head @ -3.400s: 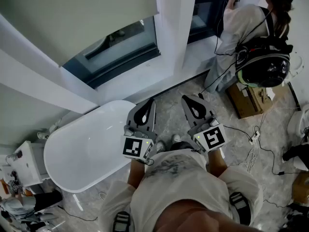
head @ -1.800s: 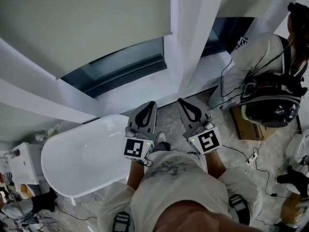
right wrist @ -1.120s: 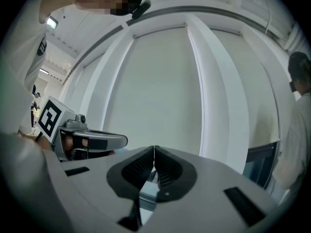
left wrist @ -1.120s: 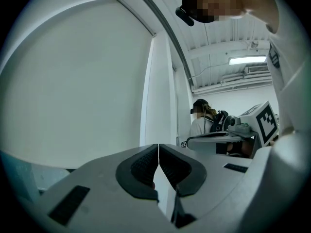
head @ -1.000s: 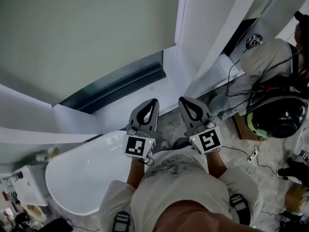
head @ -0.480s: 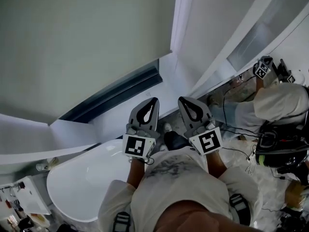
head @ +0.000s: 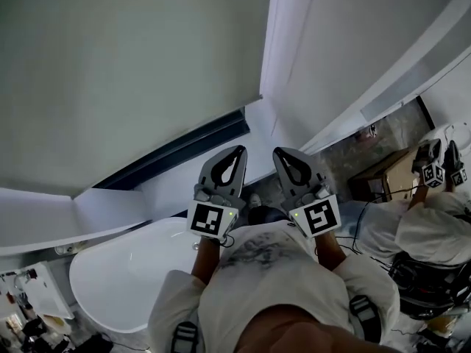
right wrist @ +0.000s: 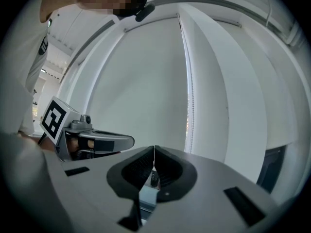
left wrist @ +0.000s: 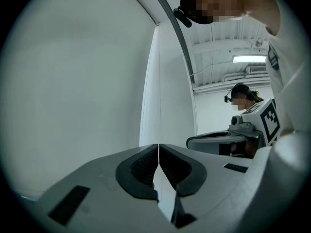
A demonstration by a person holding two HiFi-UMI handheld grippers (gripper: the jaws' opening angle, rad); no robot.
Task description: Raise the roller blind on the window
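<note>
While the person stands by the window, the roller blind point(head: 125, 65) hangs low in front of them. It covers most of the glass, and only a dark strip of window point(head: 184, 147) shows under its bottom edge.

The left gripper point(head: 238, 151) and the right gripper point(head: 280, 154) are held side by side in front of the person's chest. They are near each other but not touching. Both point toward the white frame point(head: 276, 50) that stands beside the blind. The left gripper's claw is pressed together, tip to tip, and so is the right one's. Both are apart from the blind.

Seen from the right gripper view, a thin bead cord point(right wrist: 188, 106) hangs beside the frame, past the closed tips.

A white bathtub point(head: 110, 271) sits below on the left, and another person point(head: 434, 226) is low down at the far right.
</note>
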